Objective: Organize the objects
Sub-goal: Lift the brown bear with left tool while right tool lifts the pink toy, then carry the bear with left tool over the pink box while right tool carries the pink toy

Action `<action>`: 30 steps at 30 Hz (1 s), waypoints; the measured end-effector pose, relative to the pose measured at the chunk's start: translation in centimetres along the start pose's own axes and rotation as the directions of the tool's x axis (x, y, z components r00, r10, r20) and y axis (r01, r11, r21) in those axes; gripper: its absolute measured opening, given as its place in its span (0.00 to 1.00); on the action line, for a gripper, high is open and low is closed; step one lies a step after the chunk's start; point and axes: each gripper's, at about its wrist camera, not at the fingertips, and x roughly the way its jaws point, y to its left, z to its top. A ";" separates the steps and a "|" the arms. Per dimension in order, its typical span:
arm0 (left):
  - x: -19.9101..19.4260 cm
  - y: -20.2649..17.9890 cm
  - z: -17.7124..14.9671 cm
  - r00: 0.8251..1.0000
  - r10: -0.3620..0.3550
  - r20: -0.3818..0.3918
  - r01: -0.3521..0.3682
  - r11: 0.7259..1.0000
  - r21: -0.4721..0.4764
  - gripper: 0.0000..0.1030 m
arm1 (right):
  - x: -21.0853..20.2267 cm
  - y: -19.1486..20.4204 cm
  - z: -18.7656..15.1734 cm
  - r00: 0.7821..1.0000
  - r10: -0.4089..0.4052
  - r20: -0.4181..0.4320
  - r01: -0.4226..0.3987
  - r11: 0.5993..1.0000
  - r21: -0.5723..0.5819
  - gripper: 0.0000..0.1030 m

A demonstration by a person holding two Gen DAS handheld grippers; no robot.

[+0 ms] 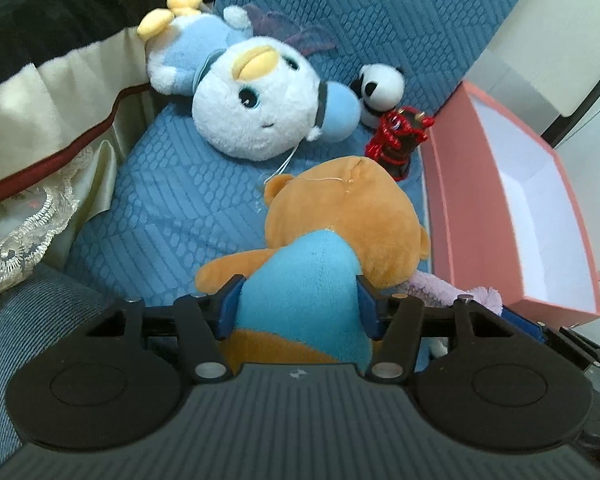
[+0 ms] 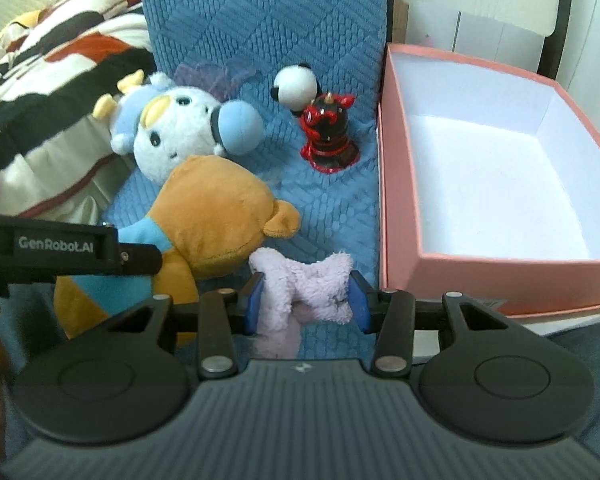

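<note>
Left gripper [image 1: 298, 304]: pressed onto the bear [image 1: 332, 240] at its blue midriff, bottom centre of the left view; pads sunk into soft plush.
Right gripper [image 2: 305, 300]: pinching the lilac toy [image 2: 300, 284], low centre of the right view; loose fluff bulging out between the pads.
Bear: lying on the blue cushion [image 1: 172, 200], head toward the upper frame, touching the lilac toy at its right side.
Box [image 2: 480, 184]: pink, open, nothing in it, at the right edge of both views, just beside the cushion.
Other toys: penguin [image 1: 256, 100] upper centre, panda [image 1: 380, 88] and red figure [image 1: 396, 140] to its right, near the box wall.
Slip risk: plush compresses, so either grip may let go mid-lift; lilac toy held by a thin fold only.
Snag risk: thin thread [image 1: 288, 164] running from penguin toward the bear's head; lifting the bear may drag the penguin.
Clash risk: both tools close together; bear's bulk may knock the lilac toy or the other tool.
Knock risk: swinging toward the box may tip the red figure or shove the box off its spot.
</note>
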 end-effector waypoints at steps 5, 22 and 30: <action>-1.1 -1.0 0.5 1.000 -0.013 0.025 0.014 0.999 -0.039 0.60 | -1.5 -1.3 1.2 1.000 0.018 0.023 -0.018 1.000 0.010 0.45; -6.6 -7.5 5.3 0.988 -0.040 0.146 0.048 0.998 -0.052 0.60 | -6.4 -7.2 7.2 0.989 0.069 0.128 -0.075 0.996 0.042 0.45; -8.5 -11.6 6.4 0.977 -0.073 0.202 0.082 0.996 -0.037 0.60 | -8.4 -11.3 9.6 0.978 0.070 0.195 -0.089 0.992 0.091 0.45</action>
